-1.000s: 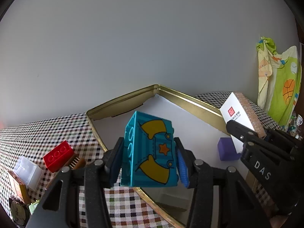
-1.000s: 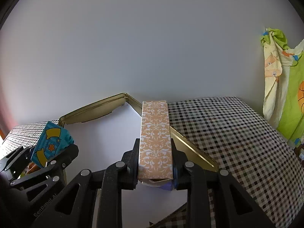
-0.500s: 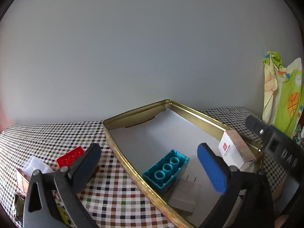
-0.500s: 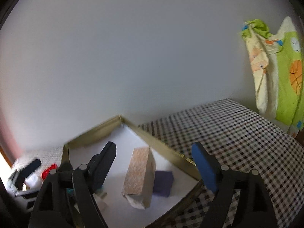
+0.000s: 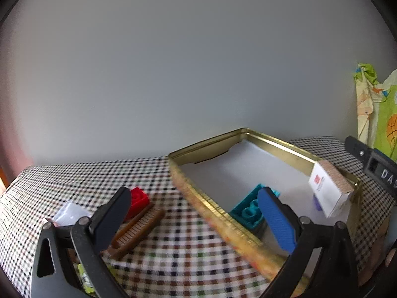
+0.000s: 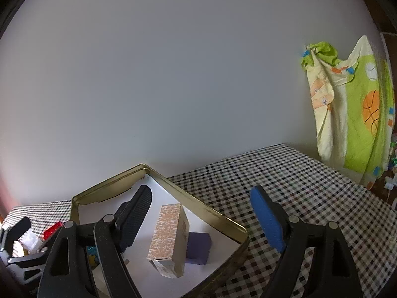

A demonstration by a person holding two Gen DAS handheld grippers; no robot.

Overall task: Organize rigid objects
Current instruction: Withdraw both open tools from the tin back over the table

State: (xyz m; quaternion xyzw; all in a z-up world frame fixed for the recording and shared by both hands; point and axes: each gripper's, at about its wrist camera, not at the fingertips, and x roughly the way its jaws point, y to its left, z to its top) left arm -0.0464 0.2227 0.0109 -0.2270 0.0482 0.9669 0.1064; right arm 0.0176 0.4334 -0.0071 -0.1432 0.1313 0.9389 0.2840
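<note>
Left gripper [image 5: 197, 214] spread wide, jaws far apart with nothing between the pads — only checked tablecloth [image 5: 173, 253] and the near rim of the gold tin tray [image 5: 223, 218] in the gap. Teal toy block [image 5: 248, 211] lying studs-up on the tray's white floor, just past the near rim, partly hidden behind the blue right-hand pad [image 5: 278, 221] and clear of both jaws. Patterned carton [image 5: 330, 193] lying near the tray's right corner, white end face with a red mark turned this way.

Right gripper [image 6: 206, 217] likewise gaping, jaws well apart and clamped on nothing. Same patterned carton [image 6: 171, 236] resting on the tray floor [image 6: 223, 238] below and between the jaws, nearer the dark left-hand finger [image 6: 135, 218], touching neither. Purple cube [image 6: 198, 247] just beside the carton's right side, seemingly against it.

Outside the tray, on the cloth to the left: red brick [image 5: 136, 200], brown comb [image 5: 139, 228] lying near it, clear plastic piece [image 5: 70, 213] further left. Printed green-and-yellow cloth [image 6: 352, 104] hanging on the wall at far right.
</note>
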